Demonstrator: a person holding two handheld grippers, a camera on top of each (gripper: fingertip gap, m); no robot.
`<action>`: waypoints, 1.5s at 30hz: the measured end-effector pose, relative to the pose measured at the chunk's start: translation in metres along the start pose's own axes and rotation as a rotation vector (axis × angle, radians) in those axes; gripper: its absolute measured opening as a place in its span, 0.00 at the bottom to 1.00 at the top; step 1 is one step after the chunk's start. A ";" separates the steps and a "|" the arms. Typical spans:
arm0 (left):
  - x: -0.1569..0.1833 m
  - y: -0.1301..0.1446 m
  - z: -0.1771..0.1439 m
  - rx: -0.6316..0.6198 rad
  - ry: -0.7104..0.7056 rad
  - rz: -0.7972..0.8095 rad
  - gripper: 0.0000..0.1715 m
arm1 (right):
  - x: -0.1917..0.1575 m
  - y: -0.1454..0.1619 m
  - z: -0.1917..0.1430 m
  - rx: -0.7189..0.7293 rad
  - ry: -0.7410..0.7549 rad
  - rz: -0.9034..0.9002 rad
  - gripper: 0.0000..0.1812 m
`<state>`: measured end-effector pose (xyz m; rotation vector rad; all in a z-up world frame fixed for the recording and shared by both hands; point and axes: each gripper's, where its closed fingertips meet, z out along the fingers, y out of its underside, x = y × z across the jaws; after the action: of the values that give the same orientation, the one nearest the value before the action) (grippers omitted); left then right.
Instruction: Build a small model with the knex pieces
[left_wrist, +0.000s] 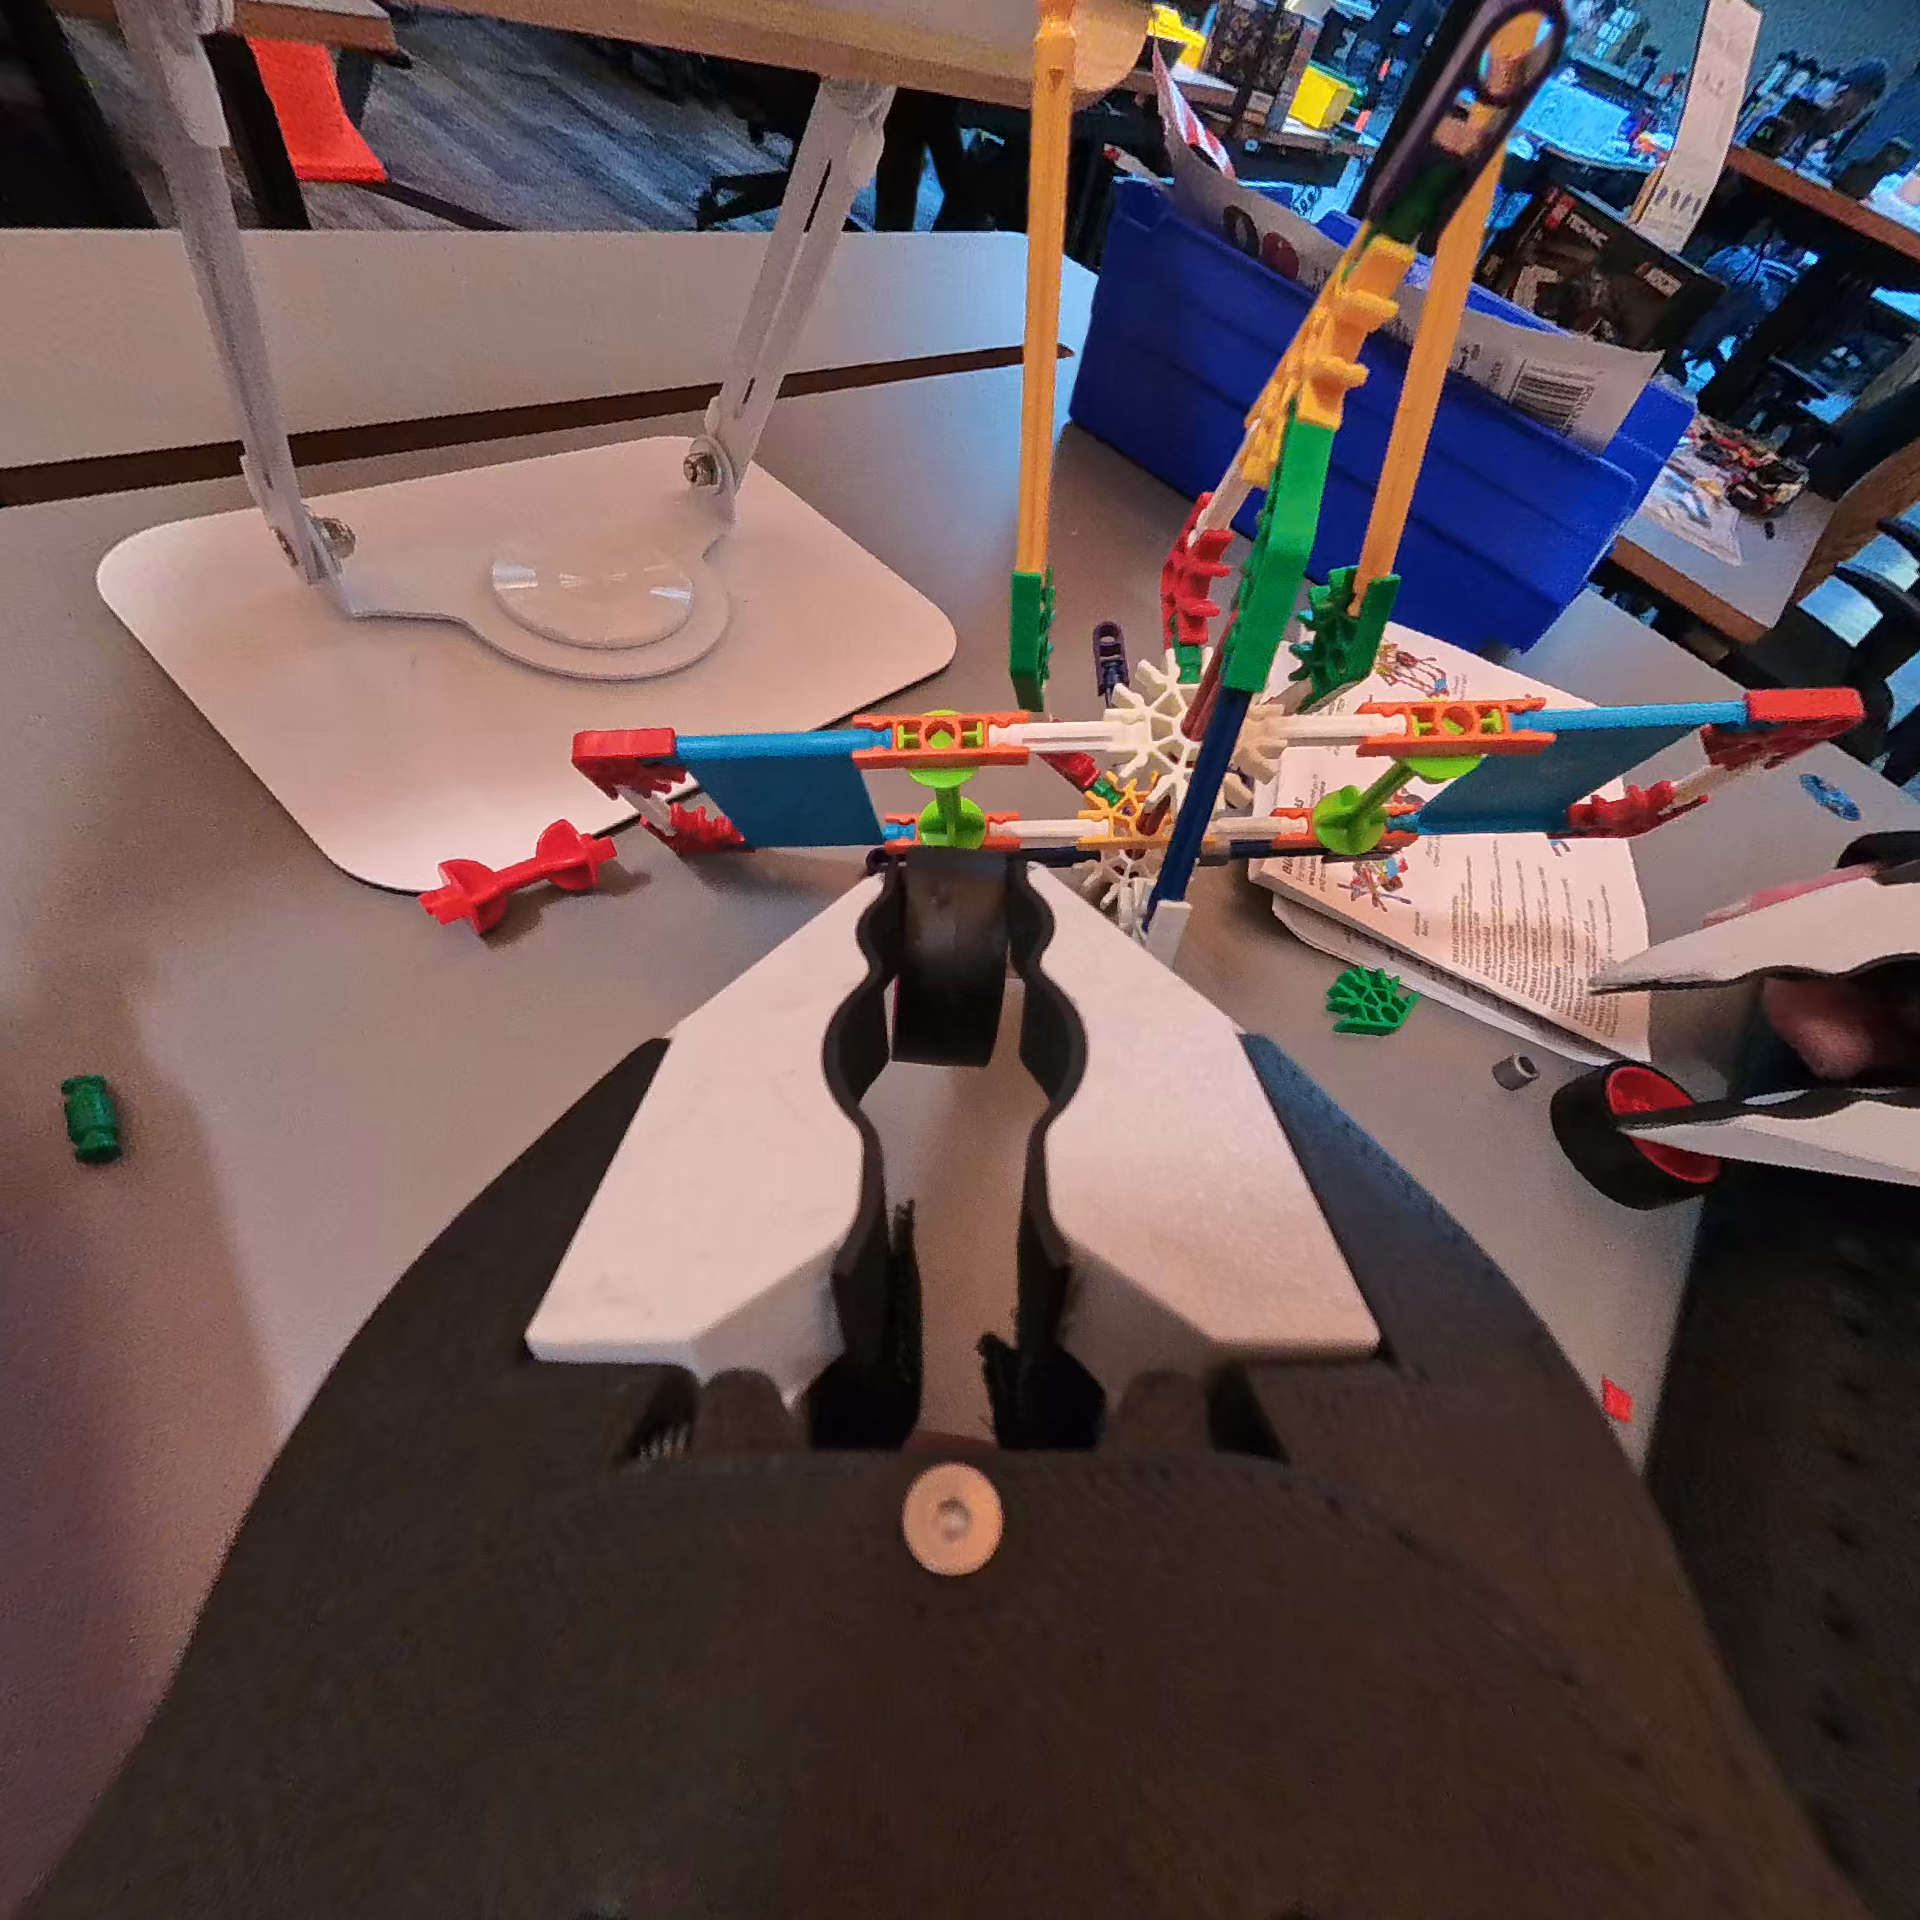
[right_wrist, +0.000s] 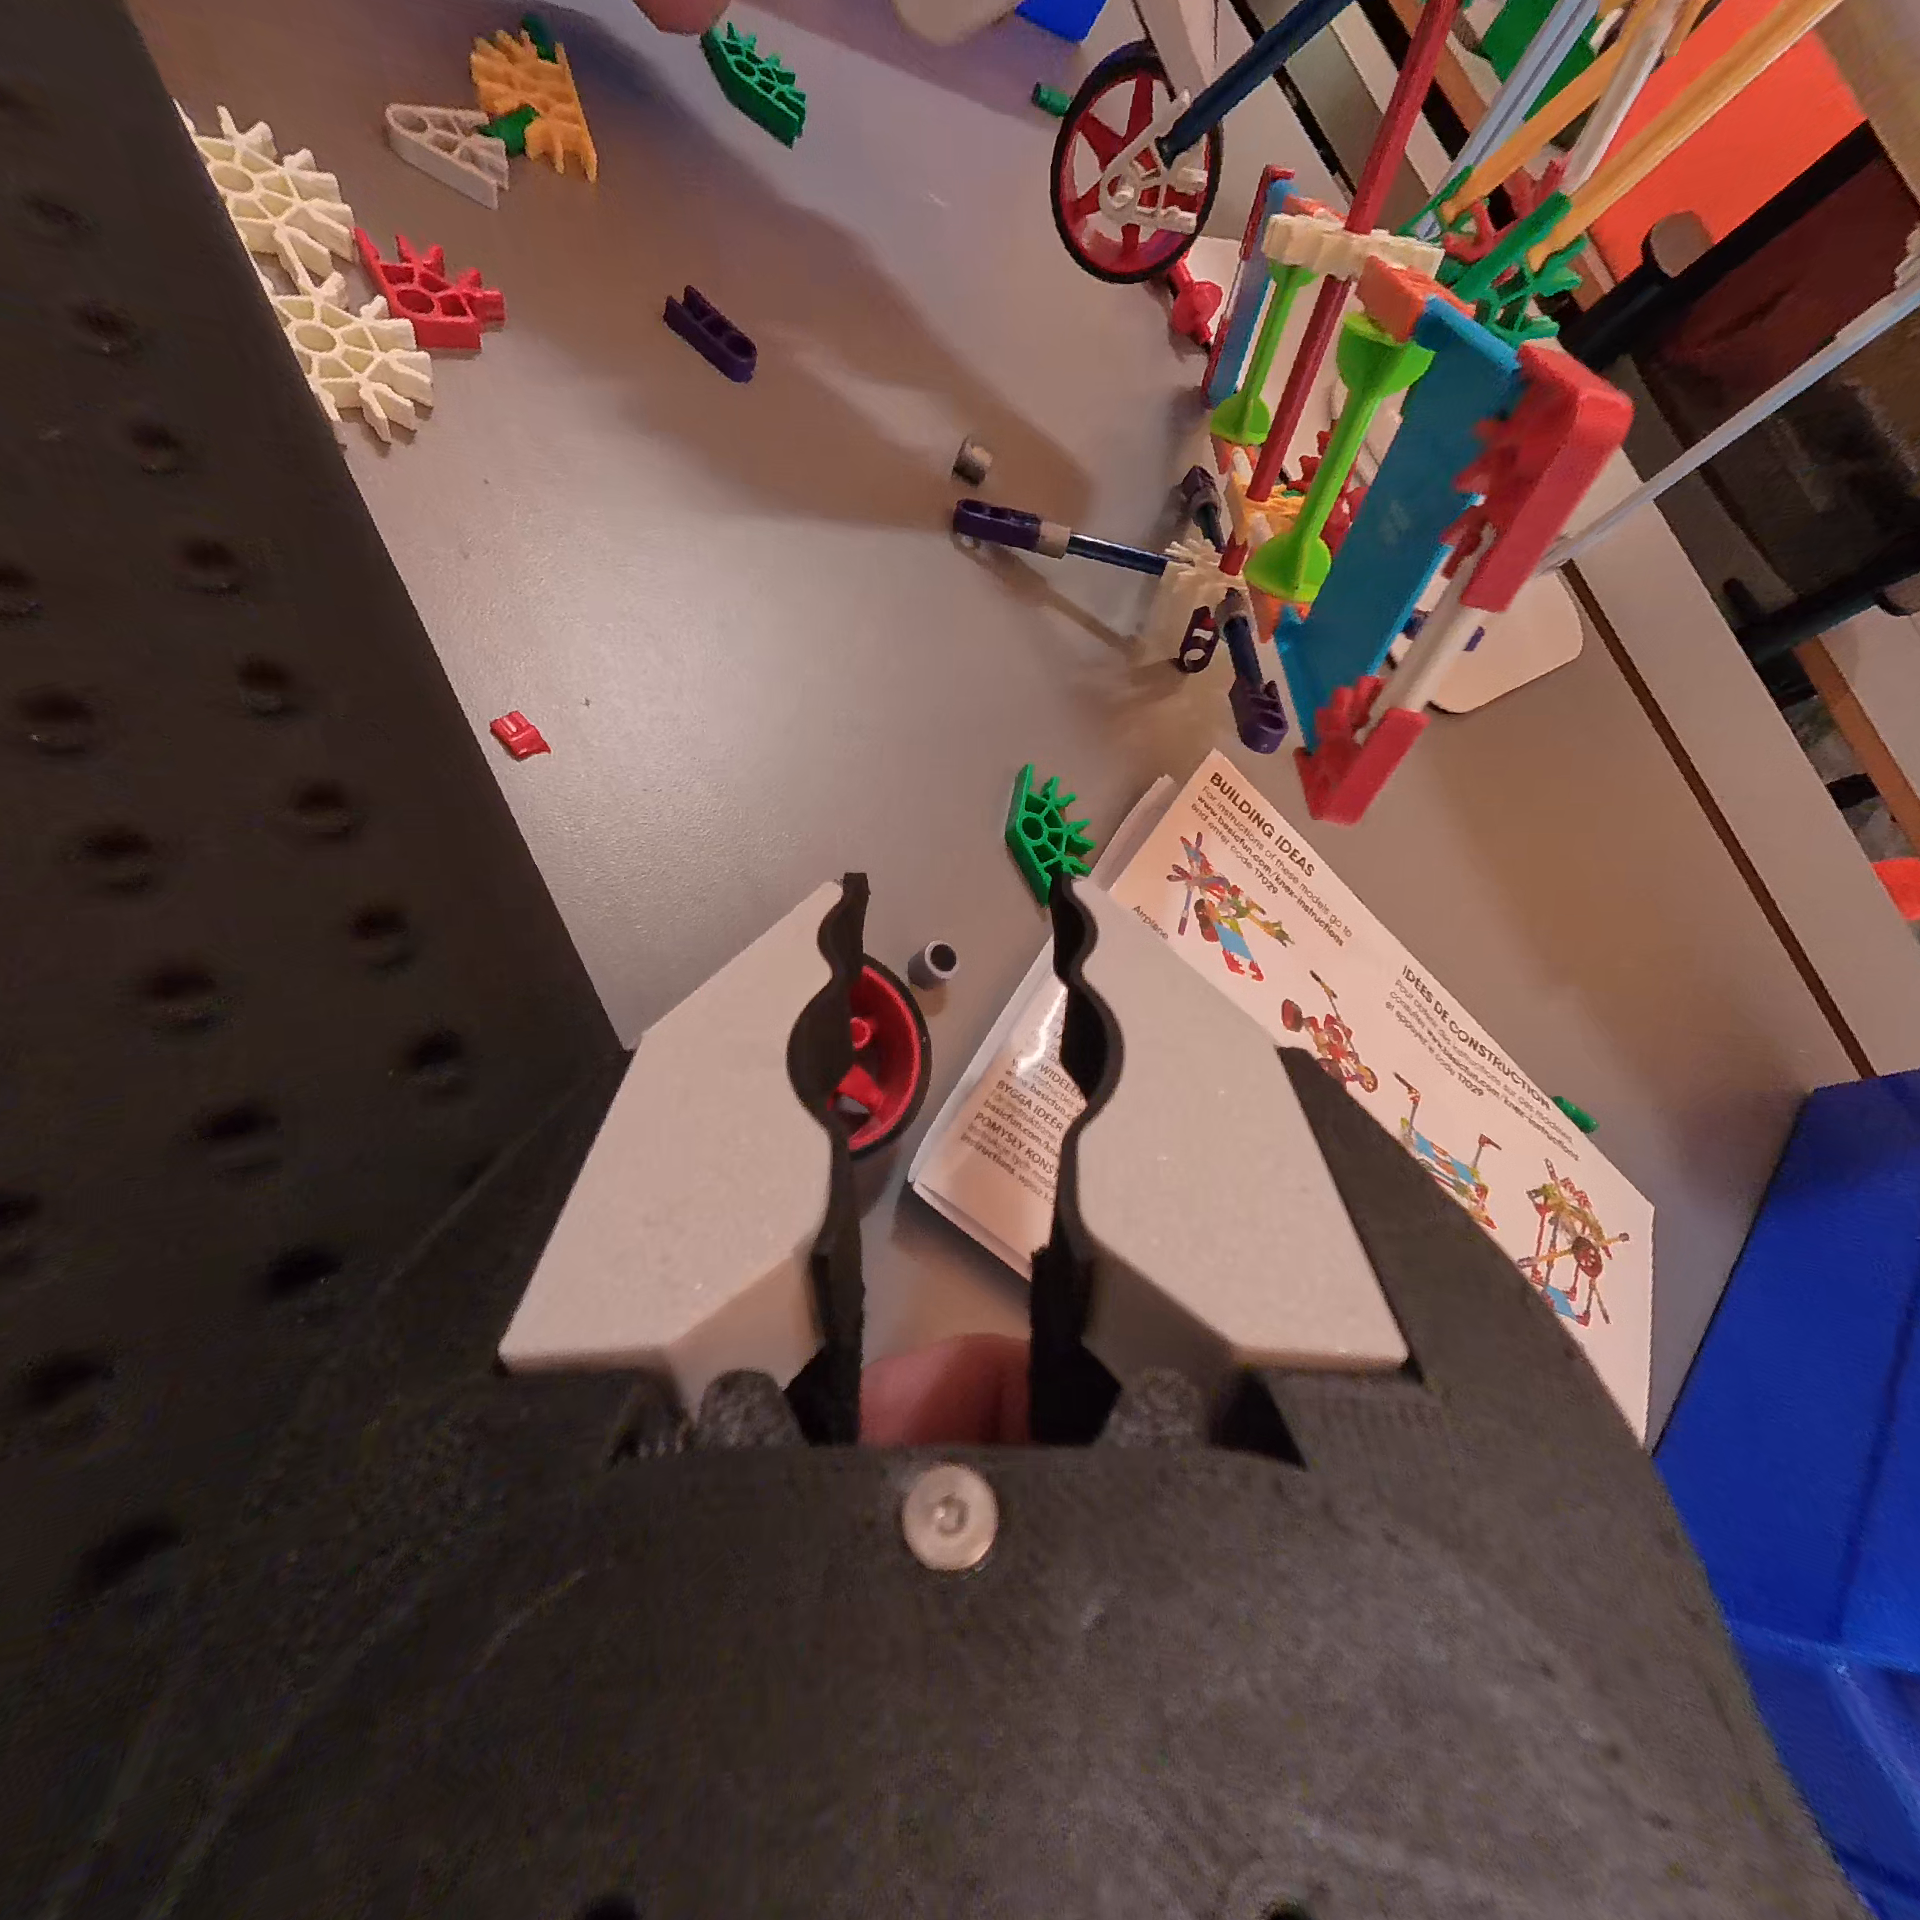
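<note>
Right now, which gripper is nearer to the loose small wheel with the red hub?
The right gripper. Its open jaws sit right over the small wheel, beside the booklet. The left gripper is away at the toy model, shut on a black tire.

Grey table (right_wrist: 727, 582) carries loose toy connectors (right_wrist: 312, 281), booklet (right_wrist: 1351, 1039), blue bin (left_wrist: 1351, 436).

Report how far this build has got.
Done: the winged frame is assembled. In hand: the left tongs grip its black wheel; the right tongs hang open beside a red-hubbed wheel. Left: white connectors and a purple clip lie loose.
</note>
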<state>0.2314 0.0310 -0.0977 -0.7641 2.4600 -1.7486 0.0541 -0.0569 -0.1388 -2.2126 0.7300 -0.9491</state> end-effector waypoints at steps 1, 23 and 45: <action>0.001 0.000 0.000 0.000 0.002 -0.008 0.10 | 0.000 0.000 0.000 -0.005 -0.001 -0.003 0.19; 0.012 0.004 0.000 -0.001 -0.038 0.032 0.10 | -0.010 0.018 -0.007 -0.144 -0.211 0.109 0.29; 0.014 0.004 0.002 0.007 -0.016 0.008 0.10 | -0.011 0.052 -0.046 -0.330 -0.356 0.119 0.26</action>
<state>0.2180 0.0243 -0.0981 -0.7637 2.4420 -1.7409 -0.0005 -0.0978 -0.1550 -2.4959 0.8826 -0.3767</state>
